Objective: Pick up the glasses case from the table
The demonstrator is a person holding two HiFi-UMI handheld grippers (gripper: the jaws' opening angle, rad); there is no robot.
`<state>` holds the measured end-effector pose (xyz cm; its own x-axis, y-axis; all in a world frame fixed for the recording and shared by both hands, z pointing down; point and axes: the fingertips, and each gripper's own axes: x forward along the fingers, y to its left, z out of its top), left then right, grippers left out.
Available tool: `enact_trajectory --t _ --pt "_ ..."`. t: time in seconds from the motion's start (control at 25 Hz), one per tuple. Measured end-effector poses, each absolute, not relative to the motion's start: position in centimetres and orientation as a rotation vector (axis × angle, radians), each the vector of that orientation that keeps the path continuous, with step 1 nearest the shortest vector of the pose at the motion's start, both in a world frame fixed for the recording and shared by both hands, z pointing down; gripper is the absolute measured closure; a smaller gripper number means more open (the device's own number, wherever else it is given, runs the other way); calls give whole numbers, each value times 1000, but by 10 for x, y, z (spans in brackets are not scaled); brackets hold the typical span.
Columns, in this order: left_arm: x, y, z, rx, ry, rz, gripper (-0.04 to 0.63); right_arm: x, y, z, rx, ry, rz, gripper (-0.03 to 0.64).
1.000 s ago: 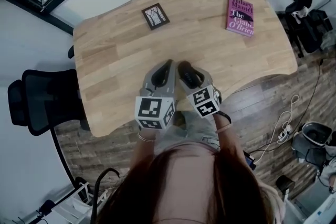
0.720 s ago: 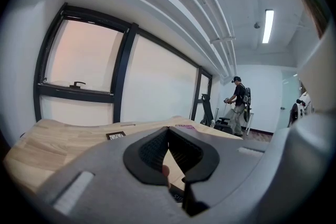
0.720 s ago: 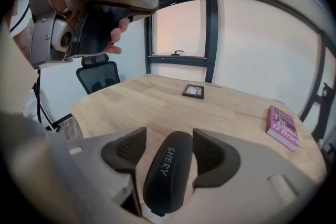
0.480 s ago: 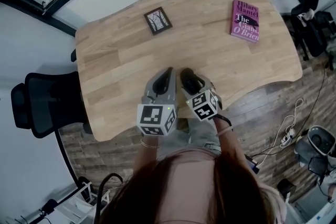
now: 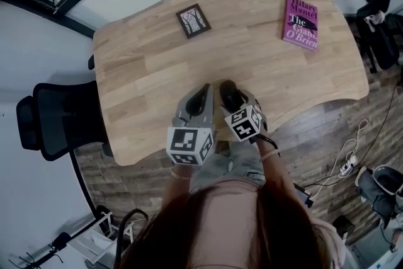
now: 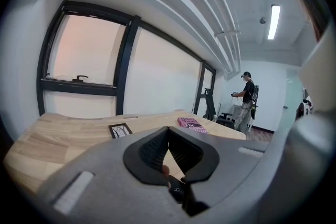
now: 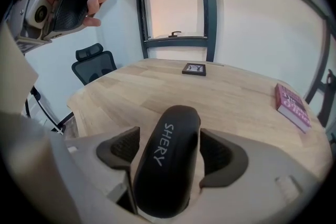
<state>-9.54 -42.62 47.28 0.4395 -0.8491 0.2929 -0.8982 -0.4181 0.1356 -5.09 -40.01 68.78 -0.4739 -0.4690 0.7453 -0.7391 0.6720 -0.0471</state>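
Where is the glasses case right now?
In the right gripper view the glasses case lies between the right gripper's opening jaws, by the table's near edge, with the left gripper just to its left.

Both grippers are held side by side close in front of the body, forearms reaching forward from below the marker cubes. The left gripper (image 5: 203,92) points nearly level, its jaws meeting at the tips with nothing between them. The right gripper (image 5: 232,95) tilts more steeply down; its jaws are opening, with the glasses case (image 7: 167,160) lying lengthwise between the pads.
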Motion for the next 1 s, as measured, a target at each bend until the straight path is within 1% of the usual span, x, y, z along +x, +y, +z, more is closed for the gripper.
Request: enact_trajectory --t 0.2,0.72,1.0 --pt "-97 -423 480 2397 -1518 276 586 -51 -399 702 916 -2127 501 249" --pt "-99 -422 485 2365 -1540 293 586 -49 -401 721 953 -2094 646 244" --pt "-99 -420 484 2361 -1552 283 584 -48 -401 722 954 -2101 650 249"
